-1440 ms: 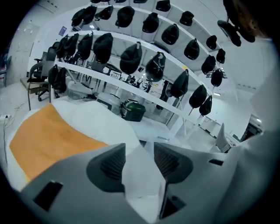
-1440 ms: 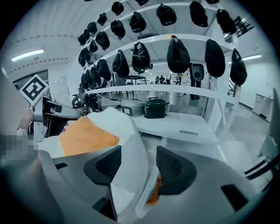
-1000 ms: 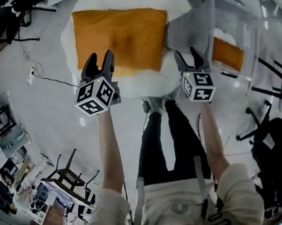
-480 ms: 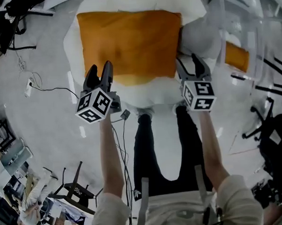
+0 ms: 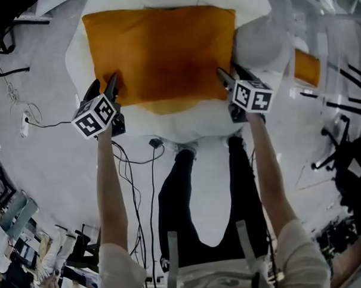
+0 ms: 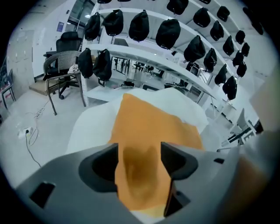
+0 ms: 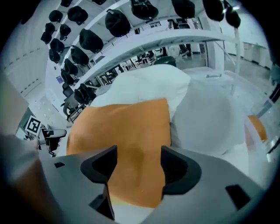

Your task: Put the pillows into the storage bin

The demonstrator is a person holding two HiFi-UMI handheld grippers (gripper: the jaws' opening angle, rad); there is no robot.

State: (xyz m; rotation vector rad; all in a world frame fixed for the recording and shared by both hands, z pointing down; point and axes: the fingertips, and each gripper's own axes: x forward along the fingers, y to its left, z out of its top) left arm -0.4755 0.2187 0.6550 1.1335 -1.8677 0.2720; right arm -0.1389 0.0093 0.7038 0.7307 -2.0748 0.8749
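Both tools had just been opening and stood at full gape. The left gripper (image 5: 104,85) straddled the near left corner of the orange pillow (image 5: 161,52) and the right gripper (image 5: 228,75) its near right corner, with fabric between the jaws of each but neither pinching it. The pillow lay flat on a white pillow (image 5: 185,119), with a pale grey pillow (image 5: 263,44) touching its right edge. If the jaws closed on only a thin fold, I reckoned the cover could slip out mid-lift; biting too deep might drag the white one along. The clear storage bin (image 5: 329,56) stood to the right, so the carry would have to clear the grey pillow and the bin's wall. Cables (image 5: 133,160) trailed by the person's feet, a trip risk, while open floor lay to the left
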